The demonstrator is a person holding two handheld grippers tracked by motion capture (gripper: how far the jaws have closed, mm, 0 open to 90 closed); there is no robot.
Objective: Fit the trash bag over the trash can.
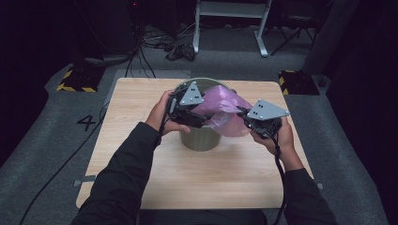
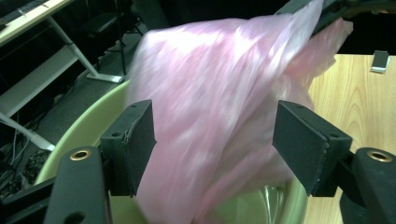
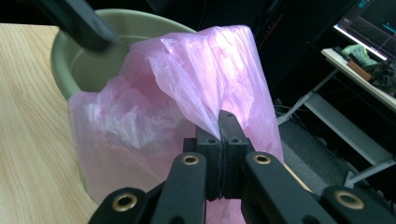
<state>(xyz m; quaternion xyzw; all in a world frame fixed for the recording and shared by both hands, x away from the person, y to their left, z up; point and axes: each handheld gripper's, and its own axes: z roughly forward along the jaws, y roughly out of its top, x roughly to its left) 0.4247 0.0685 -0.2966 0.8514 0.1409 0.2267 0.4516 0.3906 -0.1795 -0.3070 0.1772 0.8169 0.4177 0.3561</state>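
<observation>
A thin pink plastic bag (image 1: 224, 112) hangs over the right side of a green bin (image 1: 202, 138) in the middle of the table. My right gripper (image 1: 246, 117) is shut on the bag's edge; in the right gripper view the film (image 3: 196, 93) rises out of the pinched jaws, with the bin (image 3: 88, 56) behind it. My left gripper (image 1: 199, 115) stands open over the bin's left rim. In the left gripper view the bag (image 2: 219, 116) lies between the pads (image 2: 135, 140) without being pressed, above the bin's rim (image 2: 79, 135).
The wooden table (image 1: 155, 178) has bare room in front of and beside the bin. Beyond its far edge are a white desk frame (image 1: 232, 23), cables on the floor (image 1: 164, 44) and yellow-black striped blocks (image 1: 77, 79).
</observation>
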